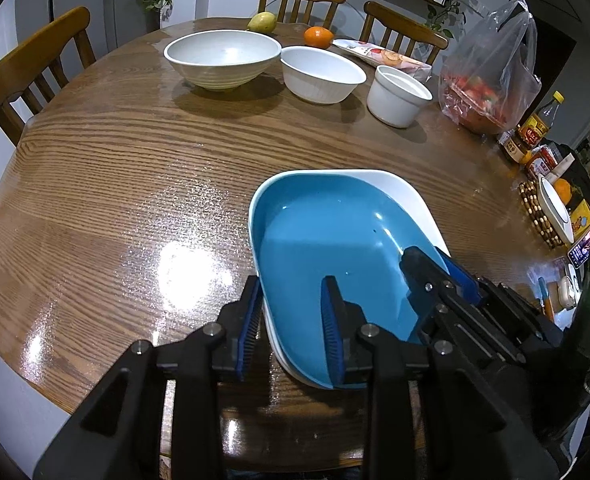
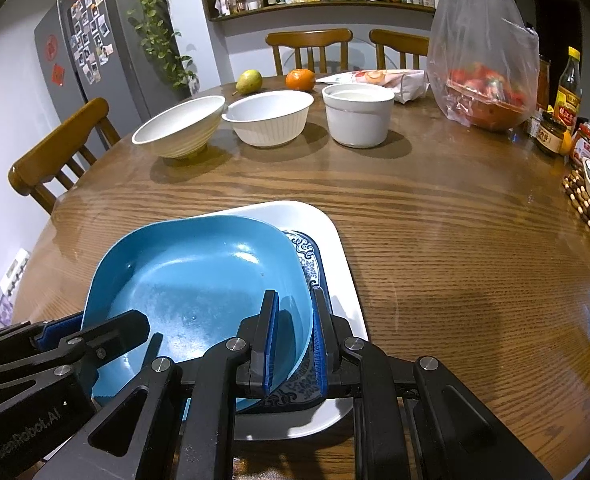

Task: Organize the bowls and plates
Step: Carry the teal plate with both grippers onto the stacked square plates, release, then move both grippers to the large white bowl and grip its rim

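A blue square plate (image 1: 327, 232) (image 2: 199, 276) lies on a patterned plate (image 2: 311, 264), which lies on a white square plate (image 2: 335, 240) at the table's near edge. My left gripper (image 1: 291, 324) straddles the blue plate's left rim, with a visible gap between its pads and the rim. My right gripper (image 2: 295, 340) straddles its right rim, its pads close around it. Each gripper shows in the other's view, the right one in the left wrist view (image 1: 443, 276) and the left one in the right wrist view (image 2: 75, 336). Three white bowls (image 1: 223, 58) (image 1: 323, 74) (image 1: 399, 96) stand in a row at the back.
A pear (image 1: 262, 22), an orange (image 1: 318, 37), a snack packet (image 1: 379, 54) and a plastic bag of red fruit (image 1: 491, 80) lie at the back. Jars and bottles (image 1: 535, 140) and a plate on a beaded mat (image 1: 551, 208) crowd the right edge. Wooden chairs (image 1: 27, 72) ring the table.
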A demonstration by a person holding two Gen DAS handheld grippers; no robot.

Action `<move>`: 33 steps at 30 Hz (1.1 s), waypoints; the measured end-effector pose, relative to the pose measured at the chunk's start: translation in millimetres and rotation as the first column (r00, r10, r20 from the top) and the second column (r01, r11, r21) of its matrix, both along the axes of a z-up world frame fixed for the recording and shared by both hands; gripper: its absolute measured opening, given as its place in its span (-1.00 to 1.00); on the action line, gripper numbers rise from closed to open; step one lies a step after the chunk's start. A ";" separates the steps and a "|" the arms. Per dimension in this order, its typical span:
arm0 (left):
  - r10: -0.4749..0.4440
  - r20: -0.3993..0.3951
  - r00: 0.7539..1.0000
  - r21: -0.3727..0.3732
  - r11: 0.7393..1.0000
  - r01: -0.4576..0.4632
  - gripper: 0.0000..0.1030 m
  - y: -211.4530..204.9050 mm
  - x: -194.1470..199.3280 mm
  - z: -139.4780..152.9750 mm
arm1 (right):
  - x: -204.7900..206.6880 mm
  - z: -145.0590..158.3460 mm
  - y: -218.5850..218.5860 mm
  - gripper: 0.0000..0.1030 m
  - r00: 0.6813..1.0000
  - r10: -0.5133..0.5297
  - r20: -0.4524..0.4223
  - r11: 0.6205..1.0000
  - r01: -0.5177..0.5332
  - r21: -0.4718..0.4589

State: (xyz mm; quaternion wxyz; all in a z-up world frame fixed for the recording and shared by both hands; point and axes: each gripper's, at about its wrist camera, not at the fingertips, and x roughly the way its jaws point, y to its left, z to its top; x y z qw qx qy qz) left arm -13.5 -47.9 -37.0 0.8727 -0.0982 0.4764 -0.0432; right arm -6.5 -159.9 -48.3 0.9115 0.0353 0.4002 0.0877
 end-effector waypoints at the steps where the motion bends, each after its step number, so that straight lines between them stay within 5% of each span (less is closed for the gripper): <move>1: -0.001 0.000 1.000 0.001 1.000 0.001 -0.44 0.2 -0.1 -0.1 | 0.1 0.2 0.0 -0.66 1.000 0.000 0.000 1.000 0.000 -0.001; 12: -0.013 0.010 1.000 -0.039 0.999 0.014 -0.36 1.9 1.0 5.0 | 6.1 -1.7 -6.4 -0.66 1.000 -0.012 -0.018 1.000 0.012 0.024; 19: -0.025 0.028 0.999 -0.052 0.998 0.026 -0.35 2.3 0.0 12.3 | 6.6 4.8 -10.0 -0.16 1.000 -0.001 -0.005 0.999 0.002 0.054; 24: -0.017 0.059 0.998 -0.080 0.997 0.022 -0.29 12.0 -0.6 26.0 | 6.5 19.6 -13.0 -0.05 1.000 0.001 0.030 0.997 -0.003 0.072; 27: 0.016 0.097 0.995 -0.105 0.994 -0.005 -0.06 26.3 1.1 38.5 | 10.5 34.1 -16.6 0.11 0.999 0.006 0.052 0.995 -0.012 0.104; 33: 0.147 0.118 0.982 -0.163 0.978 -0.126 0.04 71.1 16.6 56.9 | 25.7 65.7 -19.7 0.18 0.997 0.025 0.079 0.985 -0.038 0.169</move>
